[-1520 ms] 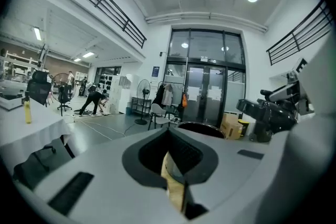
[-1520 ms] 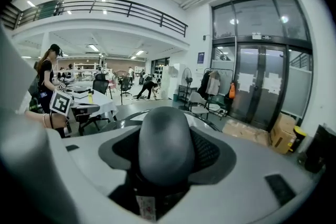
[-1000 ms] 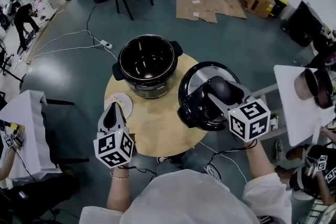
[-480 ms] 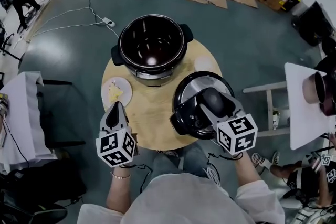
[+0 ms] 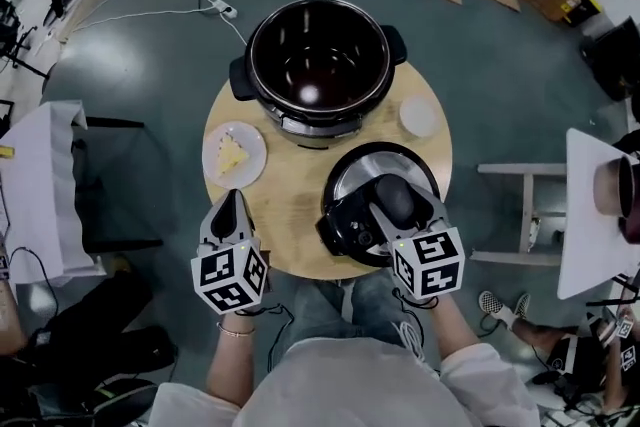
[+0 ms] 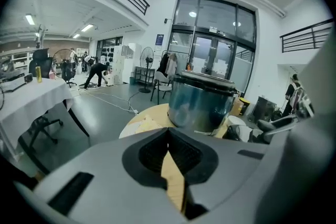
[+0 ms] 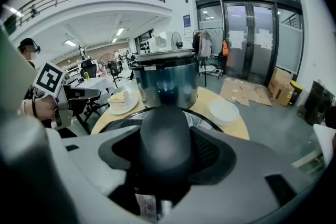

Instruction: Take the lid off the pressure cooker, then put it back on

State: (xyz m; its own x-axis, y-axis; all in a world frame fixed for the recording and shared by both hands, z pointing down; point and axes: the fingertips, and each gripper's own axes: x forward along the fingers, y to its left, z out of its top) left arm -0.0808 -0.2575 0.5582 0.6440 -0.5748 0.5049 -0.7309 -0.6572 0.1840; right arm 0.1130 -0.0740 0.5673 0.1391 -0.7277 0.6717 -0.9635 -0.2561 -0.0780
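At the left, our left gripper [image 5: 232, 200] hangs over the near-left edge of the round wooden table [image 5: 290, 215], its jaws pressed together with nothing between them, well apart from the lid. Just beyond it sits a plate [image 5: 210, 147] with a cake slice [image 5: 233, 155]. The pressure cooker pot [image 5: 318, 55] stands uncovered at the far middle of the table, so we judge the first half of the task done and the refit not yet begun. To the right and nearer us, the lid [image 5: 352, 177] is in our right gripper [image 5: 395, 205], whose jaws are clamped on either side of its dark domed knob [image 7: 165, 139]. The lid hangs directly under that gripper, just in front of the pot and low over the table's near-right part. We cannot tell whether its rim touches the wood. A small white dish [image 5: 418, 115] lies just beyond it, to the right of the pot. To do this step well, we should hold the lid level by the knob, keep it clear of the dish and the table edge, centre it over the pot's rim, then lower it flat. Our free left gripper could steady the pot's side handle.
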